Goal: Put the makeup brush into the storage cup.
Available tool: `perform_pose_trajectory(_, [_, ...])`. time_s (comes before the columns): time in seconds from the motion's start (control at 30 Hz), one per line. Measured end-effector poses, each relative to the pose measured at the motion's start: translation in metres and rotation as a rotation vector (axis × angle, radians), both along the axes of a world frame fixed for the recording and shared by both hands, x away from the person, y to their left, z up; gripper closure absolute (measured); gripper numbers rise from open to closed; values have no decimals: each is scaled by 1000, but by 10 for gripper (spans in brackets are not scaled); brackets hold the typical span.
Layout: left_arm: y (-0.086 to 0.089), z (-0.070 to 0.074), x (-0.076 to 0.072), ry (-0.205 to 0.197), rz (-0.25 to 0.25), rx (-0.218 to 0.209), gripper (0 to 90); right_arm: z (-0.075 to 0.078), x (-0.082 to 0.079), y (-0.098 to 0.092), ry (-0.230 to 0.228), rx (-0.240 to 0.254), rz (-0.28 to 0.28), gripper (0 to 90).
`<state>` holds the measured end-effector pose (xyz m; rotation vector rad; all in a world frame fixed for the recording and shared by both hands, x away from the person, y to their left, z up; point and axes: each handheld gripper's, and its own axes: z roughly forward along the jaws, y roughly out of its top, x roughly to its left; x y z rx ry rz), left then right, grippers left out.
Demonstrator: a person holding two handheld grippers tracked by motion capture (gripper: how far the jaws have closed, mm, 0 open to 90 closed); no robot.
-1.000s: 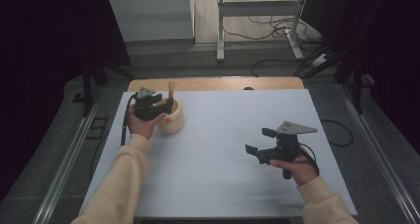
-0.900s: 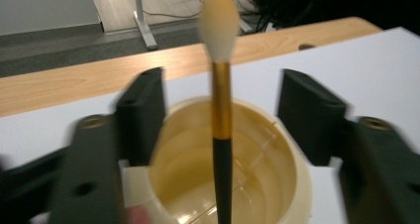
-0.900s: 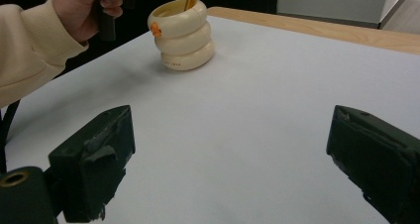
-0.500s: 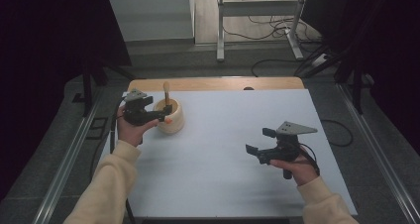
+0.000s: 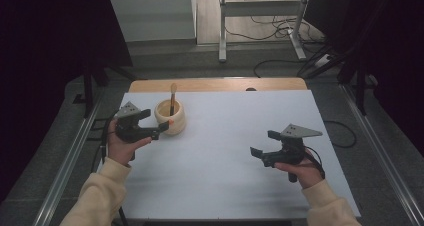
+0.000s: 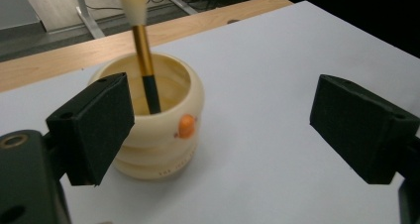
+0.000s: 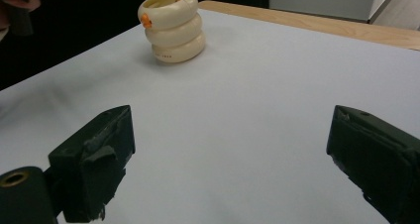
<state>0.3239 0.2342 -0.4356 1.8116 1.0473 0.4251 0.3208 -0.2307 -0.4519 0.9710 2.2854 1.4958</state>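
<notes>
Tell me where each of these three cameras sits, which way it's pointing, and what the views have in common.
High view: fixed above the person's side, looking forward and down on the white table; both forearms, the left gripper and the right gripper show.
Left gripper view: rides the left gripper, looking along its open jaws at the cream holder and the brush standing in it.
Right gripper view: rides the right gripper, looking low across the table between open jaws.
Shared: all three show the holder with its orange spot.
</notes>
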Motion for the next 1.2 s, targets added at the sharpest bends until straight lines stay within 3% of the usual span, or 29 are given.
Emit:
perform_pose_trajectory(0.1, [1,-8,-14,9,-20,7,106,-1,-2,-6,1,-4,-12,47])
perform_pose_trajectory(0.37, [7,-19,-29,41,-30,22,109,-4,-5,-15,-3,-23,-29,47])
perform_pose_trajectory(0.83, [14,-44,-52,106,-48,120,112,-12,-15,-41,-6,-81,-68,47])
perform_pose_trajectory(1.07, [19,-50,-62,131,-52,124,112,-16,-20,-53,-13,-107,-89,47])
perform_pose_trajectory(1.13, [21,-53,-64,138,-49,122,112,-19,-21,-58,-23,-146,-106,48])
perform_pose_trajectory(1.2, [22,-55,-67,146,-45,122,112,-20,-21,-60,-24,-153,-113,49])
